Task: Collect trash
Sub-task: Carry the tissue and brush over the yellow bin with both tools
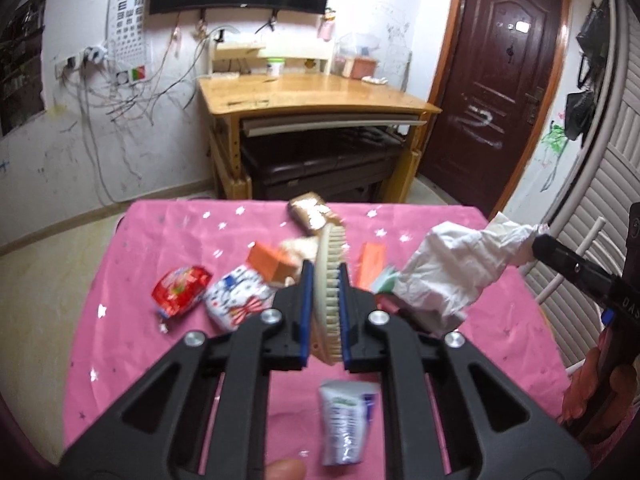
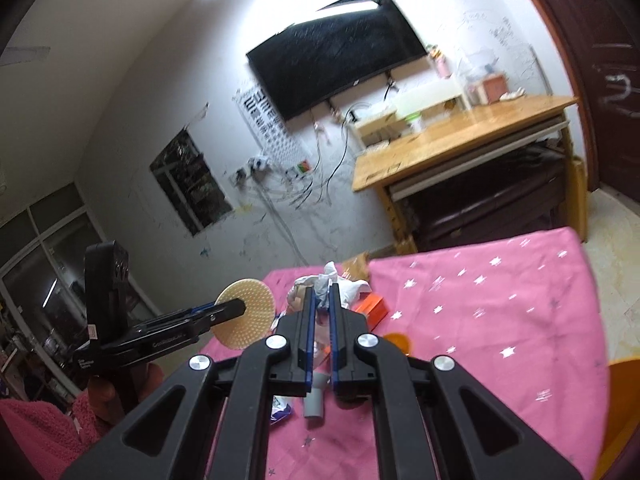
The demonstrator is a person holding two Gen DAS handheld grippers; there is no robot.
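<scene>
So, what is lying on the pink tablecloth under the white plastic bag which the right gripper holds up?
Under the white plastic bag in the right gripper show an orange box and a green scrap on the pink tablecloth. What lies further beneath is covered.

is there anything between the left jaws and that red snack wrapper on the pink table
Yes. The left gripper is already shut on a round brush, so its jaws are occupied. The red wrapper lies to the left on the pink tablecloth, with nothing on top of it.
</scene>
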